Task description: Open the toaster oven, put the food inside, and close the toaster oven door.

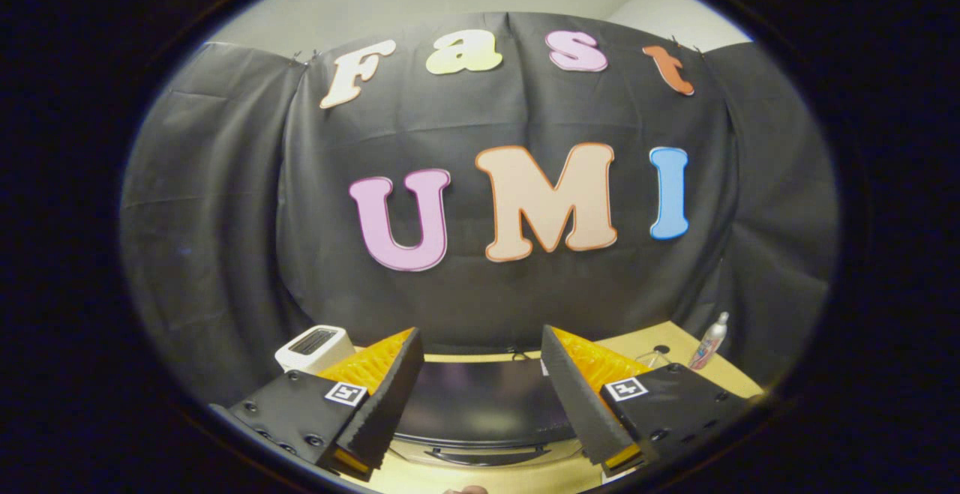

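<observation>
My gripper point(480, 404) hangs level above the table point(660, 344), fingers spread wide on nothing. The oven point(484, 404) sits below, between them, seemingly shut. A white toaster point(313, 347) lies beyond my left finger, a bottle point(709, 341) far right.

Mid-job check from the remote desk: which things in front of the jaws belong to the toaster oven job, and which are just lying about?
Belongs to the job:
- toaster oven, dark top between and just beyond the open jaws, its handle low at the front
- gripper, holding nothing

Just lying about:
- white slotted appliance, beyond the left finger
- small bottle, standing on the wooden table beyond the right finger
</observation>
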Motion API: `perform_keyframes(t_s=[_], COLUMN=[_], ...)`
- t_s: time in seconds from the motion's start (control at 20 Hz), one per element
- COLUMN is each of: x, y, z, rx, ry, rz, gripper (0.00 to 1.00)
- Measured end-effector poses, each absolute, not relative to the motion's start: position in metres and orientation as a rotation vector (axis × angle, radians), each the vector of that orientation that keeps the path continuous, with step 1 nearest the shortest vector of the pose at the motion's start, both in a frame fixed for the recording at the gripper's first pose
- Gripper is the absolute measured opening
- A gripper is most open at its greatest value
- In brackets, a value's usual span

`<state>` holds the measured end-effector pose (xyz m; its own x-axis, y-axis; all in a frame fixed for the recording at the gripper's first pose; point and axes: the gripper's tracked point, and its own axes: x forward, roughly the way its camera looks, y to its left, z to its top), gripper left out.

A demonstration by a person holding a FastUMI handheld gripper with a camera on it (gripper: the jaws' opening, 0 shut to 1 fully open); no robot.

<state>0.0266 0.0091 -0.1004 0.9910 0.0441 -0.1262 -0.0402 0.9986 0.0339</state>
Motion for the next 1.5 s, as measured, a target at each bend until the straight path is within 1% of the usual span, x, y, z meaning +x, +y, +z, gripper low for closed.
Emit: perform_keyframes(t_s=[0.4,0.65,0.85,1.05,1.15,1.2,1.5], x=[0.032,0.029,0.019,0.01,0.004,0.0,-0.024], y=[0.002,-0.004,-0.008,-0.012,-0.014,-0.016,-0.017], z=[-0.203,-0.247,-0.268,-0.267,-0.267,-0.272,-0.275], rx=[0.033,0.064,0.044,0.001,0.038,0.032,0.035], ry=[0.27,0.341,0.383,0.37,0.364,0.389,0.395], rz=[-0.01,-0.034,-0.049,-0.059,-0.069,-0.075,-0.069], gripper=[0.99,0.99,0.99,0.99,1.0,1.0,0.99])
